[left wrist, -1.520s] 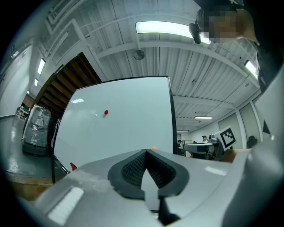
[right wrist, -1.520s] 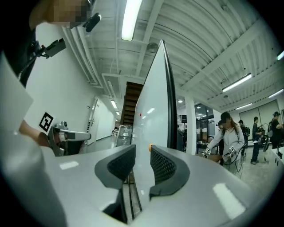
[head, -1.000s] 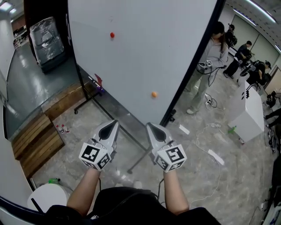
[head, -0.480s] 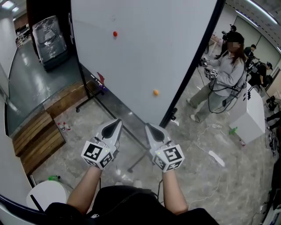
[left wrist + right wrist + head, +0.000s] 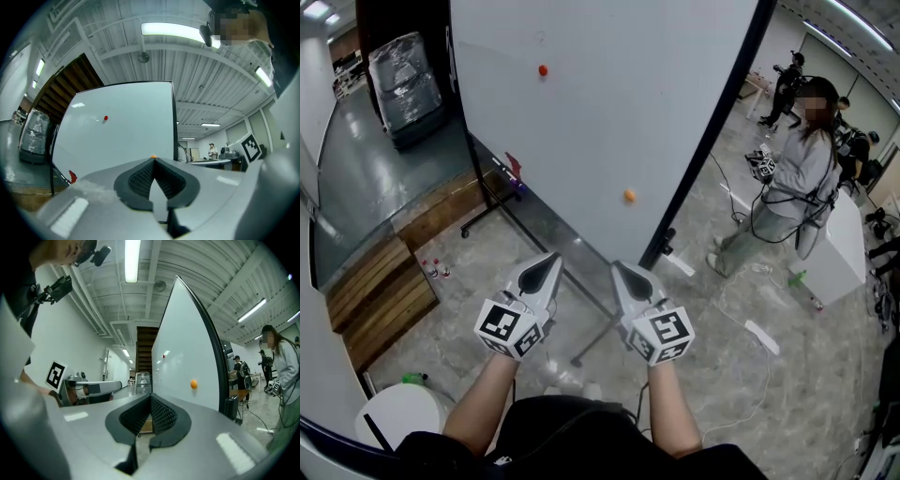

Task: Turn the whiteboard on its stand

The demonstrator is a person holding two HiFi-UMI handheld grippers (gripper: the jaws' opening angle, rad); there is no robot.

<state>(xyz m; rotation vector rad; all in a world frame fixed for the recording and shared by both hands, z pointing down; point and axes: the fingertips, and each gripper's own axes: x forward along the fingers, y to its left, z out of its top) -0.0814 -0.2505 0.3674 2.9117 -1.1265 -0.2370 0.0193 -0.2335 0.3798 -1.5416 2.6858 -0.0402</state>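
Observation:
A tall whiteboard (image 5: pixel 609 103) in a black frame stands on a wheeled stand right in front of me, turned at an angle. It carries a red magnet (image 5: pixel 543 70) high up and an orange magnet (image 5: pixel 629 195) lower down. My left gripper (image 5: pixel 548 262) and right gripper (image 5: pixel 618 268) are held side by side, pointing at its lower edge, a short way off and touching nothing. Both are shut and empty. The left gripper view shows the board's face (image 5: pixel 122 126) beyond the shut tips (image 5: pixel 153 161). The right gripper view sees the board (image 5: pixel 185 362) nearly edge-on.
A person (image 5: pixel 787 187) with grippers stands right of the board by a white cabinet (image 5: pixel 830 244). A cable and power strip (image 5: pixel 759 335) lie on the floor there. Wooden pallets (image 5: pixel 375 291) and a wrapped load (image 5: pixel 398 84) are at the left. The stand's foot (image 5: pixel 592 345) reaches toward me.
The person at the right has walked out from behind the board's edge and further right. Both grippers have stayed almost where they were.

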